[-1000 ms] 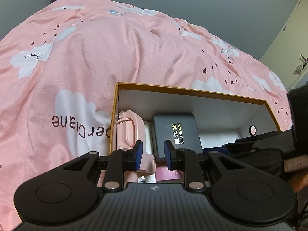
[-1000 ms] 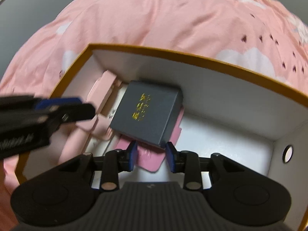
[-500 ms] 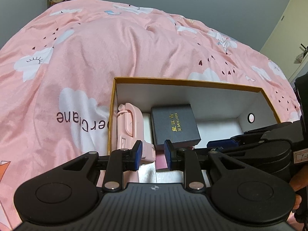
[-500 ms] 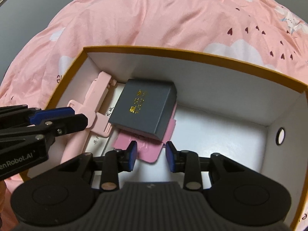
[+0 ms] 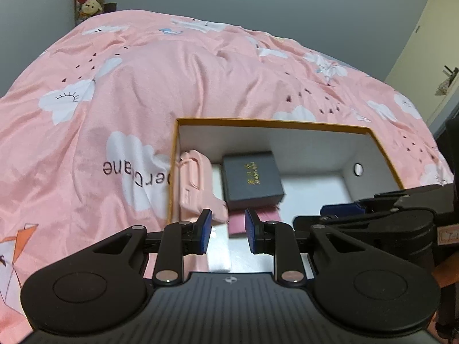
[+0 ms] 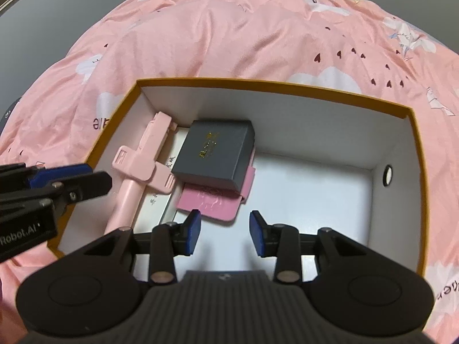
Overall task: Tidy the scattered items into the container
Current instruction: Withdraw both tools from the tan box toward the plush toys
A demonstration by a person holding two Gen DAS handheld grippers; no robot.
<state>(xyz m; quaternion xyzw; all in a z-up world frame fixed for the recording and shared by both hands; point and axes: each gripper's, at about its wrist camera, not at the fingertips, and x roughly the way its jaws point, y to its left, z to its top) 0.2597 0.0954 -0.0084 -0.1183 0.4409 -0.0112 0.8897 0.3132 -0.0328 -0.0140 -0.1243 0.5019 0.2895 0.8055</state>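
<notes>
At nine o'clock in the box (image 6: pixel 275 84), the pink stick (image 6: pixel 137 169) leans by the wall, the dark case (image 6: pixel 215 152) atop a wallet (image 6: pixel 212 200) beside it. Left gripper (image 5: pixel 228 230) apart, empty. Right gripper (image 6: pixel 225 230), jaws just widening, empty. Risk, I judge: both hover close together and could knock fingers, or nudge the stacked case askew.
</notes>
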